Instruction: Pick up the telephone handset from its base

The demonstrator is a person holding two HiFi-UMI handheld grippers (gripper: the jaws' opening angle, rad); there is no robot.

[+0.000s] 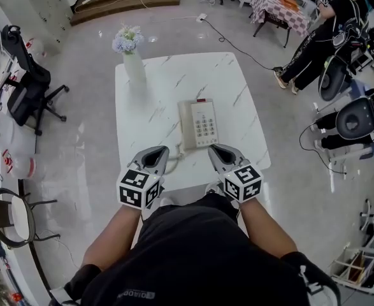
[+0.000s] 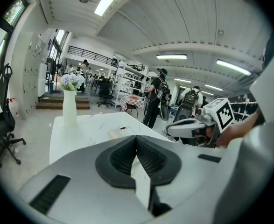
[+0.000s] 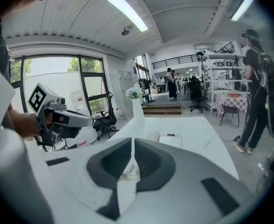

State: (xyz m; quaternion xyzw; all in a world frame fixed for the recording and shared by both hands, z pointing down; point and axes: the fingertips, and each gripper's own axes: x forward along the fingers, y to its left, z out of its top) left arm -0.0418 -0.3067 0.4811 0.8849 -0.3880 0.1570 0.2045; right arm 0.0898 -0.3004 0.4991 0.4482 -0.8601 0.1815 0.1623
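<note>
Your two grippers, left gripper [image 1: 163, 150] and right gripper [image 1: 214, 149], have fingers pressed together, empty. One telephone handset [image 1: 187, 126] lies on its base [image 1: 204, 125], mid-tabletop [image 1: 158, 97] just beyond them. One flower vase [image 1: 134, 66] stands farther back.

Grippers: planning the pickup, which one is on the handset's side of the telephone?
The left gripper: the handset lies along the telephone's left edge, ahead of it; the right gripper faces the keypad.

Telephone [image 1: 198, 123] key labels — too small; cord [image 1: 176, 153] partly behind left gripper [image 1: 160, 152].
</note>
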